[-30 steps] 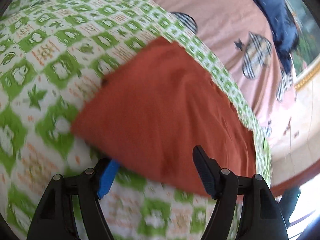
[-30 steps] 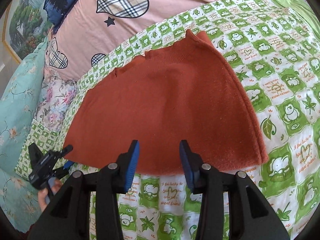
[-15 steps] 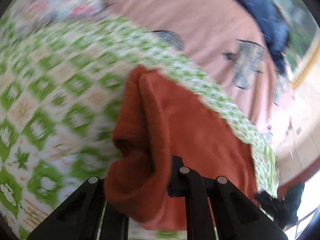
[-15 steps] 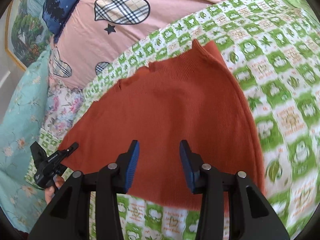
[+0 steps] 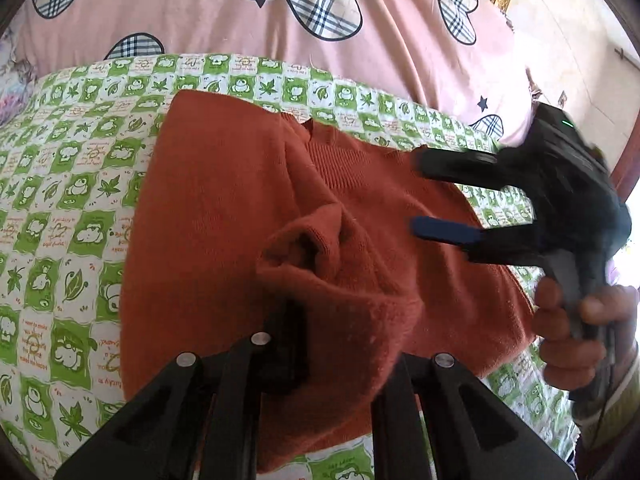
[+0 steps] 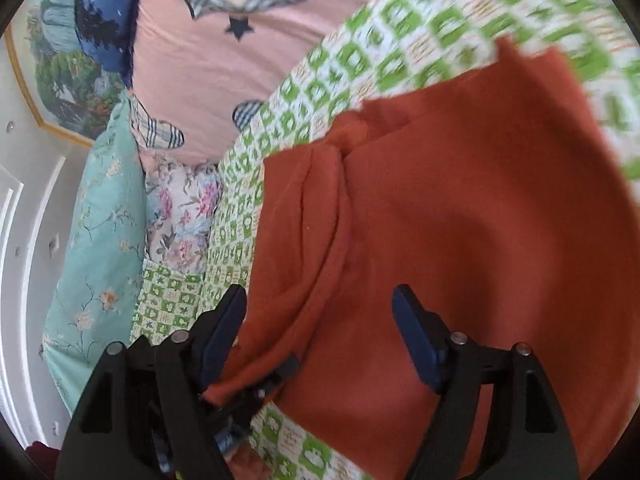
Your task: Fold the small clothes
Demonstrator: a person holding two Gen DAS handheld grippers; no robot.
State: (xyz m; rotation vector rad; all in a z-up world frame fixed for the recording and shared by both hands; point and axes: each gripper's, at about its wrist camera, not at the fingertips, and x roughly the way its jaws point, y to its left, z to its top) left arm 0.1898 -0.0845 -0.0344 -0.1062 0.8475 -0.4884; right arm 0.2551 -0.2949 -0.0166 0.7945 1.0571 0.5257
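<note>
Left wrist view: the left gripper (image 5: 340, 344) is pinching a bunched-up side edge of the rust-orange sweater (image 5: 224, 216), lifted and pulled over the rest of it, which lies flat on the green frog-print sheet (image 5: 72, 208). Ribbed collar (image 5: 340, 160) sits at the far edge, right near the pink heart-print duvet (image 5: 240, 12). The right gripper (image 5: 436, 196) hangs over the sweater's right half with its fingers spread, holding nothing. Right wrist view: the right gripper (image 6: 320, 332) is spread wide just above the sweater (image 6: 480, 220), folded edge between its fingers; bare sheet (image 6: 236, 220) on the left before the floral pillows (image 6: 100, 216).
</note>
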